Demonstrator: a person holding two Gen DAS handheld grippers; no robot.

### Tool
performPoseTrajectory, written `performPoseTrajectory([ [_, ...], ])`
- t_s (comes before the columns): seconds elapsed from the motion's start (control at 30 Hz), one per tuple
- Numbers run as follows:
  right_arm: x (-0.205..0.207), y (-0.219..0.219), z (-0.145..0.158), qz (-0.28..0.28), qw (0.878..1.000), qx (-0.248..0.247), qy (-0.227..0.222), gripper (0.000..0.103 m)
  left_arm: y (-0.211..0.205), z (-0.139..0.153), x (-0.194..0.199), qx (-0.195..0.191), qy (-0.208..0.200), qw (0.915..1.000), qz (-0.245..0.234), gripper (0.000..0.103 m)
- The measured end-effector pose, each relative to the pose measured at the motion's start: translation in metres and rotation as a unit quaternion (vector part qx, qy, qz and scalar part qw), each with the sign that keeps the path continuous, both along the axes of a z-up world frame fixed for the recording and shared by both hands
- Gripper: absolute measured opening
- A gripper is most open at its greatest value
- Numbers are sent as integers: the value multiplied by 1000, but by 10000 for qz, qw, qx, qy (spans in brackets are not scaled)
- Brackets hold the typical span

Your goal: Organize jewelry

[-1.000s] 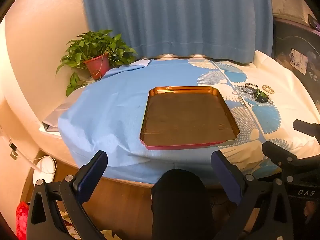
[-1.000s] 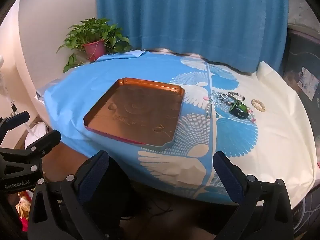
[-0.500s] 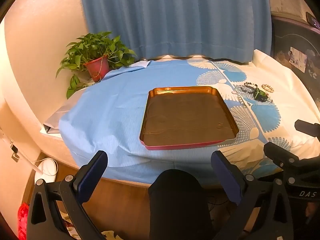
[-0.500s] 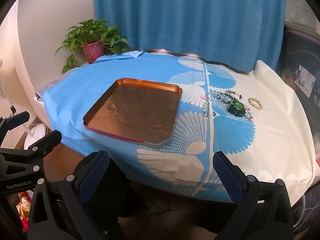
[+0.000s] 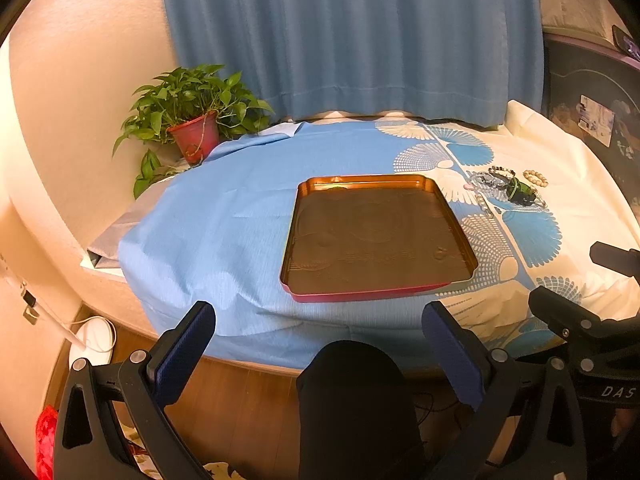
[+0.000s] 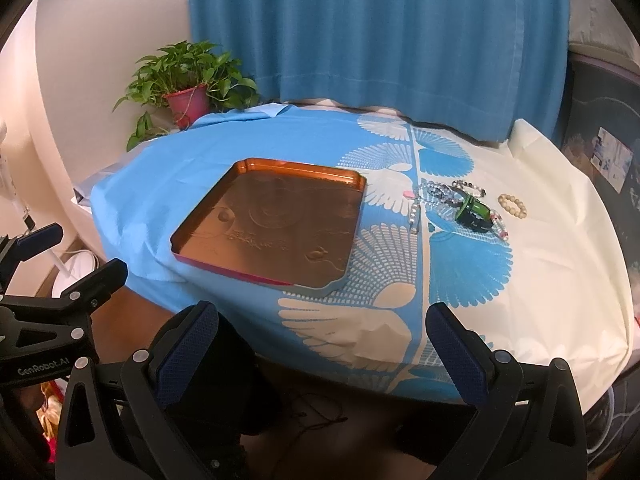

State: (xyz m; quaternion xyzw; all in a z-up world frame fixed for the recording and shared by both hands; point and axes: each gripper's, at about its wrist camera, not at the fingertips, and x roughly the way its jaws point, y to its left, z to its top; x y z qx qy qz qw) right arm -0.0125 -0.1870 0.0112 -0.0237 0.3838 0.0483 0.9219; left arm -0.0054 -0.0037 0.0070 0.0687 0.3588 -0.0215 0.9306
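At far left, a potted plant (image 5: 192,120) in a red pot stands against the wall at the table's back corner, well apart from everything else. The tablecloth (image 5: 224,224) hangs over the near edge, and a wide blue stretch lies bare between the plant and the copper-coloured tray (image 5: 378,236). The tray sits near the front edge, nothing in it. The left gripper (image 5: 320,344) hangs in front of the table edge, below the tray, its jaws spread wide and holding nothing.

Right of the tray, close beside its far right corner, the jewelry pile (image 6: 460,204) lies on the fan-patterned part of the cloth: clear and dark bead strands tangled around a green-and-black piece whose kind cannot be made out. A cream bead bracelet (image 6: 512,205) lies just beside the pile. The cream cloth to the right is bare up to the table edge. The right gripper (image 6: 328,348) hangs off the near edge, jaws wide apart, gripping nothing. A dark rounded shape (image 5: 356,408), cut off below, blocks the floor between the fingers.
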Motion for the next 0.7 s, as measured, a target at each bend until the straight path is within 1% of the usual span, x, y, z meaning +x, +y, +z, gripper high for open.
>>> performPoseTrajectory([
  [0.7,-1,-2,2,-6,10000,18,1,103,-1,4,2,17,-21,10000,-3,102],
])
